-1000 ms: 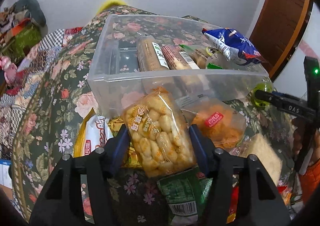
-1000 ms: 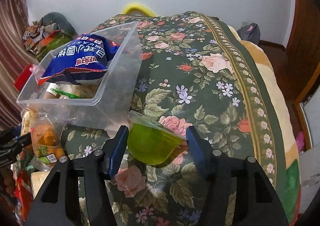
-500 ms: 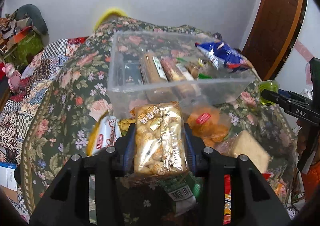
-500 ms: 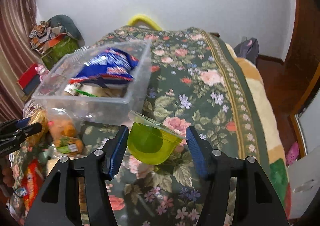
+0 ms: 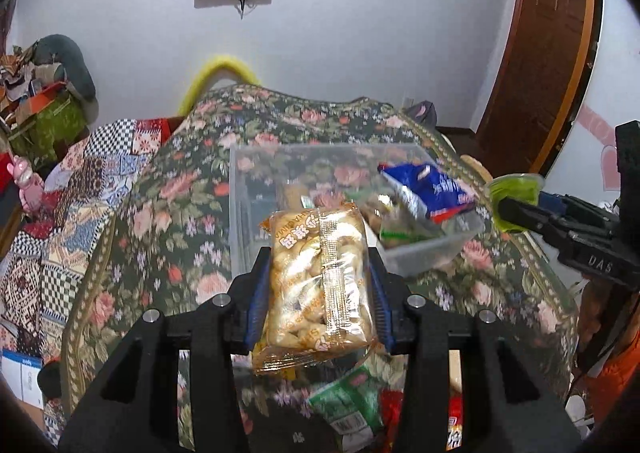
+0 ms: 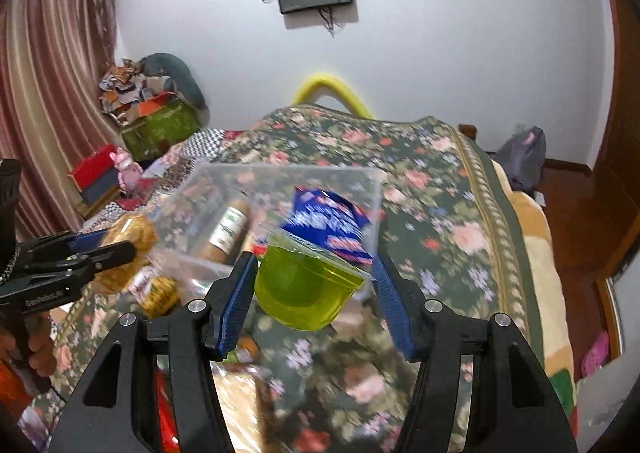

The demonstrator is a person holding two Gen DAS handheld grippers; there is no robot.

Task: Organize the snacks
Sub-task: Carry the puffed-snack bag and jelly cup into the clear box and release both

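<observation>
Left gripper [image 5: 318, 293]: clenched on puffed-snack packet [image 5: 318, 281], pads at both long edges; lifted clear of floral bedspread [image 5: 160, 221]
Packet: judged light, crinkly, crushable; best held mid-length, gently
Right gripper [image 6: 314, 285]: grasping green jelly cup [image 6: 308, 287] across its walls, film lid up
Cup: judged slick, squashy; better kept level
Clear bin [image 5: 240, 189]: at 12 o'clock of packet, holding blue bag [image 5: 426, 189]

A plastic bin [image 5: 256, 189] sits on the bed [image 5: 168, 189] with a chip bag [image 5: 428, 193] inside; loose snack packets [image 5: 348, 409] lie before it near the bed's front edge.
</observation>
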